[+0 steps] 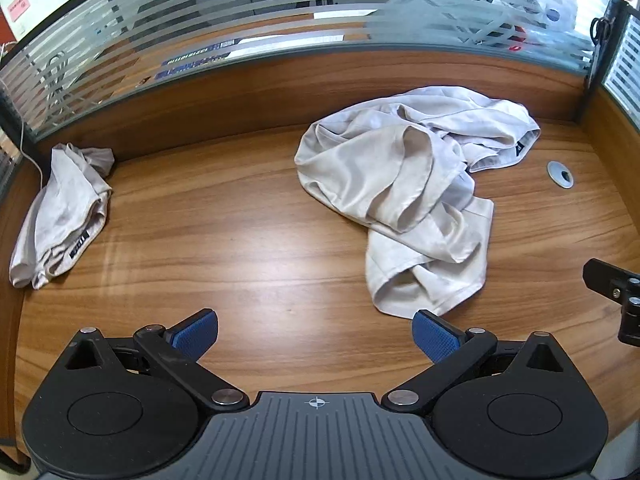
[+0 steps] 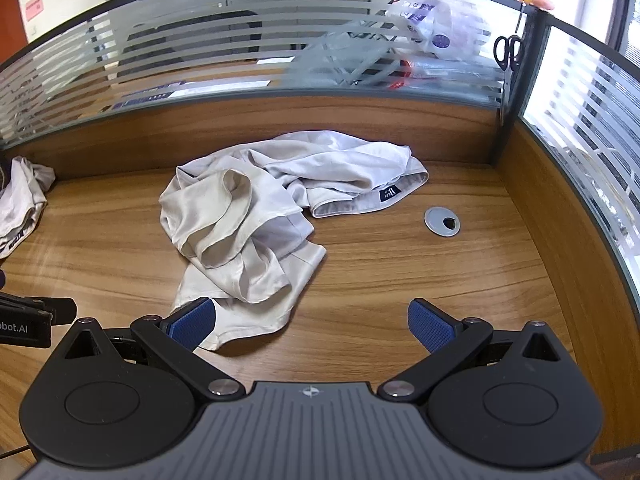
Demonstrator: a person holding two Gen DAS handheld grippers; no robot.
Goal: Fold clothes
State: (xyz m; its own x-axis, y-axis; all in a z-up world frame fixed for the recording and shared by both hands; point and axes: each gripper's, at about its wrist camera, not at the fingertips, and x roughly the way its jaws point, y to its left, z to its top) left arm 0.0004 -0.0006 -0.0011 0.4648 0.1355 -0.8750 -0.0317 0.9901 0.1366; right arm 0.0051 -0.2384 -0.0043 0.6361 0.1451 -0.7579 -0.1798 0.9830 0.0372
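A crumpled pale beige garment (image 1: 408, 184) (image 2: 256, 216) lies in a heap on the wooden desk, its waistband with a dark label toward the back right. A second beige garment (image 1: 64, 212) (image 2: 20, 204), roughly folded, rests at the desk's far left. My left gripper (image 1: 316, 334) hovers open above bare wood, its right blue pad close to the heap's near hem. My right gripper (image 2: 312, 326) is open too; its left blue pad overlaps the hem of the heap in the view, with nothing between the fingers. Part of the right gripper (image 1: 616, 288) shows at the right edge of the left wrist view.
A round grey cable grommet (image 2: 442, 221) (image 1: 560, 174) sits in the desk right of the heap. Striped glass partitions (image 2: 280, 44) wall the desk at the back and right. Scissors (image 2: 508, 52) hang on the corner post.
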